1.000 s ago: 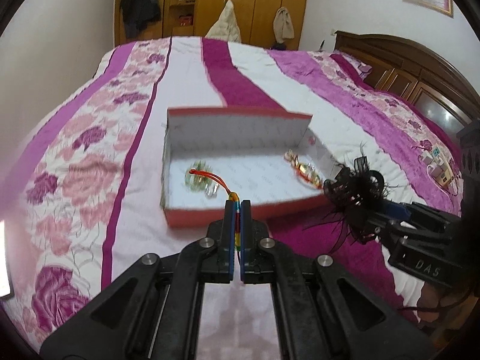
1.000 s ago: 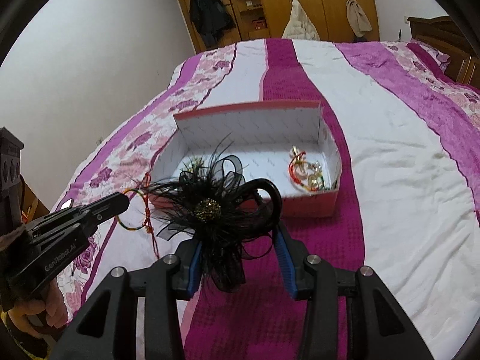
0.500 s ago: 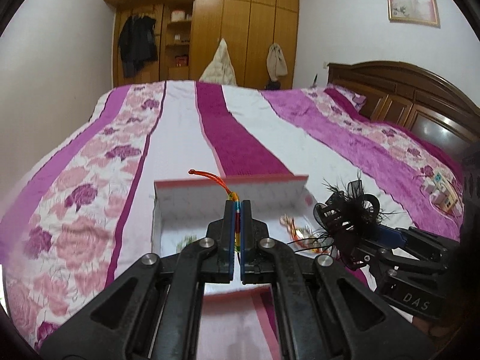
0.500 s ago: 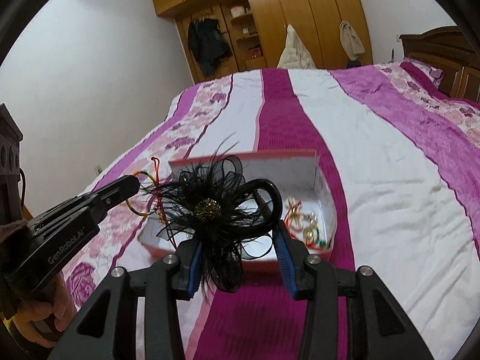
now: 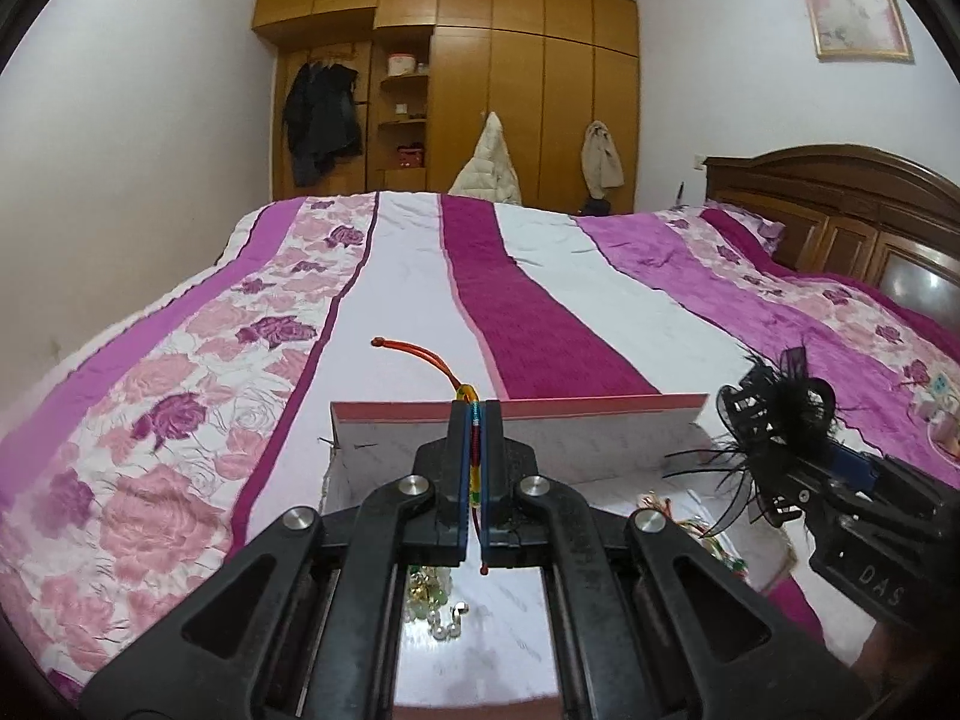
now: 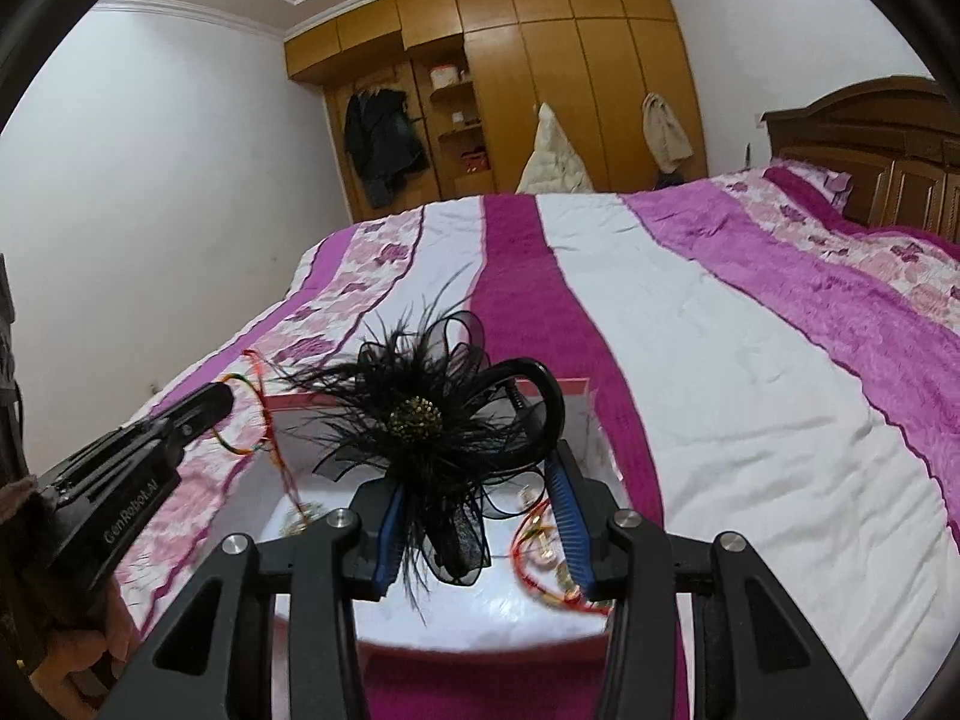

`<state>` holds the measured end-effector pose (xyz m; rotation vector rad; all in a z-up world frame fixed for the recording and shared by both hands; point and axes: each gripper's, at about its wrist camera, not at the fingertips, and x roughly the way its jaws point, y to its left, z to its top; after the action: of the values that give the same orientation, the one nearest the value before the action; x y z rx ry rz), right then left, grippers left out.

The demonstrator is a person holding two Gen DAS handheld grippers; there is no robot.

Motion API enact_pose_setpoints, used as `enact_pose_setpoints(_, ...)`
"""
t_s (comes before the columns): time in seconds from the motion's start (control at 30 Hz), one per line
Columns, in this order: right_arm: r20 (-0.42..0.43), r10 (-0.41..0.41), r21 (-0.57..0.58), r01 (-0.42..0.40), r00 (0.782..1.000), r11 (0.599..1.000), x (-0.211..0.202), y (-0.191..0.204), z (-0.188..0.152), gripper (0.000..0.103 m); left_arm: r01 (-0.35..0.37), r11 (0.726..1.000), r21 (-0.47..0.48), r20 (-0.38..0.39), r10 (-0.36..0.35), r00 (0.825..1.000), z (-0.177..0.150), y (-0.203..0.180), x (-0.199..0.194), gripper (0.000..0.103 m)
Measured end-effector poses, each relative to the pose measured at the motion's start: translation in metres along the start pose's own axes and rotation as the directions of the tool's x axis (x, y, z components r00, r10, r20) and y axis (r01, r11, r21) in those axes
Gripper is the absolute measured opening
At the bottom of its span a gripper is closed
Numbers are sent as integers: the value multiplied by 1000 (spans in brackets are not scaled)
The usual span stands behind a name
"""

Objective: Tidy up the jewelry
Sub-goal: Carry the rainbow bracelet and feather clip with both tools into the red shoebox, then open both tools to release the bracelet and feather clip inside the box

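Left claw [image 5: 474, 438] is pressed together, pinching a multicolored cord bracelet [image 5: 474, 462] above the open white box [image 5: 540, 444] on the bed [image 5: 540, 276]. Right claw [image 6: 480, 516] grips a black feather hairpiece [image 6: 420, 414] over the same box, jewelry pieces [image 6: 546, 558] lying inside.

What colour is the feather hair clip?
Black, with a gold beaded centre, on the feather hair clip; right wrist view shows it best.

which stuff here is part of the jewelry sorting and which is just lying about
Job:
- braided cord bracelet
- black feather hair clip
- box
- jewelry in the box

Lying about:
- coats on wardrobe
- framed photo
- small items on bedspread
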<state>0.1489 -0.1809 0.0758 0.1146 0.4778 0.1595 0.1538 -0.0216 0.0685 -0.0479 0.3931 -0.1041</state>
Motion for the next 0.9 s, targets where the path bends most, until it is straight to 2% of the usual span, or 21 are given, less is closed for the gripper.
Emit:
enact_pose_setpoints(0.2,2,-45,-18,45,999,999,28,-8,-11,46,-28,999,-21,-34,28,999,-14,3,23,0)
enact_pose_setpoints(0.57,-71,-99,-11,98,993,995,65,-21,-23,46,-59,998,-15,-104,57,993,-31,0,43,1)
enact_pose_setpoints(0.63,-79,-95,-3,95,992,995,68,-24,-24,48,-58,998,-16,-108,56,993,-31,-1,43,20)
enact_pose_setpoints(0.7,-87,-90,3,91,992,996,69,-24,-25,54,-61,998,-19,-104,59,993,-31,0,42,30)
enact_pose_setpoints(0.73,-90,-88,6,89,992,996,68,-23,-26,59,-60,998,-21,-102,57,993,-30,0,41,31)
enact_pose_setpoints(0.9,-82,-86,0,87,993,996,64,-22,-22,61,-58,998,-38,-117,53,992,-28,4,41,34)
